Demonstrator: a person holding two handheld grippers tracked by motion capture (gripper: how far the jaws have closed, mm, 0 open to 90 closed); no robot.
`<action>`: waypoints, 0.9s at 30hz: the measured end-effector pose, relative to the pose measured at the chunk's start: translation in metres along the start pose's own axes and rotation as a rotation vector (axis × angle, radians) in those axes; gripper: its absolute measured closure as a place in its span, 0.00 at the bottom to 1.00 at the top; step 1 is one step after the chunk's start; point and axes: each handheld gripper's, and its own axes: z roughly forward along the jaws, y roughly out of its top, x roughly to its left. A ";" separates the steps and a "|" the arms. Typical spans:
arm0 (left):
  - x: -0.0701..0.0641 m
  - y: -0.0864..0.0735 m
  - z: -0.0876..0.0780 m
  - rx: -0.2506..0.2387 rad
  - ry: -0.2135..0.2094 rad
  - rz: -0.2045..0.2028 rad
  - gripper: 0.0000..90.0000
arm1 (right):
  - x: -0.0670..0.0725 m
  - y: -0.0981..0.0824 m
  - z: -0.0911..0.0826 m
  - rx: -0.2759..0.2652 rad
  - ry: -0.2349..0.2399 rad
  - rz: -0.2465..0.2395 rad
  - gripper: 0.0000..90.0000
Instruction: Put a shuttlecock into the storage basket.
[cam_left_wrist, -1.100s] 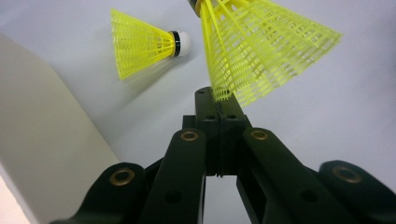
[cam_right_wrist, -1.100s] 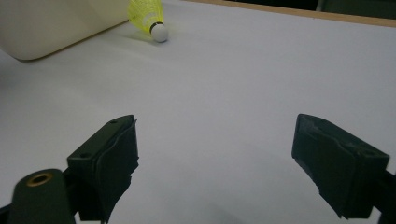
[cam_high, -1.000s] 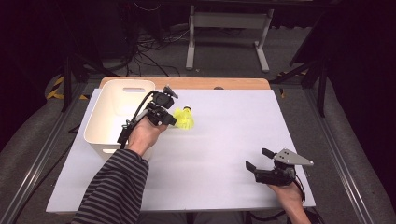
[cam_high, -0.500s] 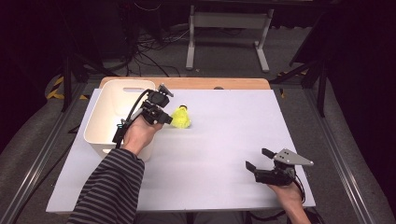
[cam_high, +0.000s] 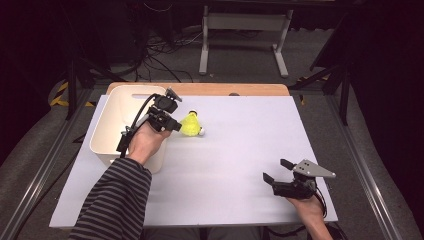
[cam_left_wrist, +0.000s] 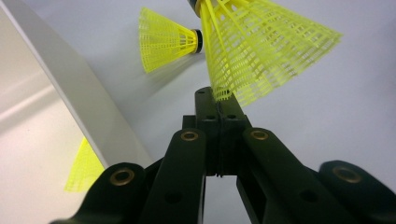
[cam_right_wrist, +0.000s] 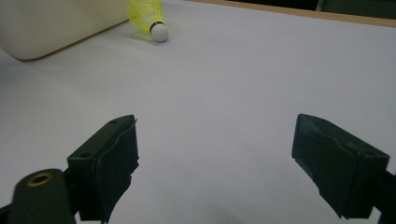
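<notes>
Shuttlecock (cam_left_wrist: 271, 51), yellow plastic mesh skirt: pinched by the skirt's rim between the closed jaws of the left gripper (cam_high: 167, 120), seen close in the left gripper view, the skirt flaring up and right from the jaw tips. In the high view it sits just right of the bin, over the counter's back-left area.

Second shuttlecock (cam_left_wrist: 166, 42), yellow, dark band at the cork end: lies on its side on the counter just beyond the held one, close to the bin wall.

Bin (cam_high: 112, 122), white, rounded corners, slot handle in its far wall: stands at the counter's left edge. The left hand (cam_high: 145, 142), in a striped sleeve (cam_high: 112, 200), reaches over its near right corner. A yellow patch shows through or against its wall in the left gripper view.

Right gripper (cam_high: 280, 172): jaws spread wide, holding nothing, low over the counter's near-right corner, well apart from the shuttlecocks. It carries a grey plate on top.

Counter (cam_high: 250, 140): pale surface, wooden strip along the far edge.
</notes>
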 end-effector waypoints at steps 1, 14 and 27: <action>0.001 0.000 0.000 -0.002 0.002 0.001 1.00 | 0.000 0.000 0.000 0.000 0.000 0.000 0.16; 0.007 -0.002 -0.008 -0.012 0.007 -0.008 1.00 | 0.000 0.000 0.000 0.004 0.000 0.000 0.17; 0.013 -0.001 -0.016 -0.021 0.014 -0.014 1.00 | 0.000 0.000 0.000 0.004 0.000 0.002 0.17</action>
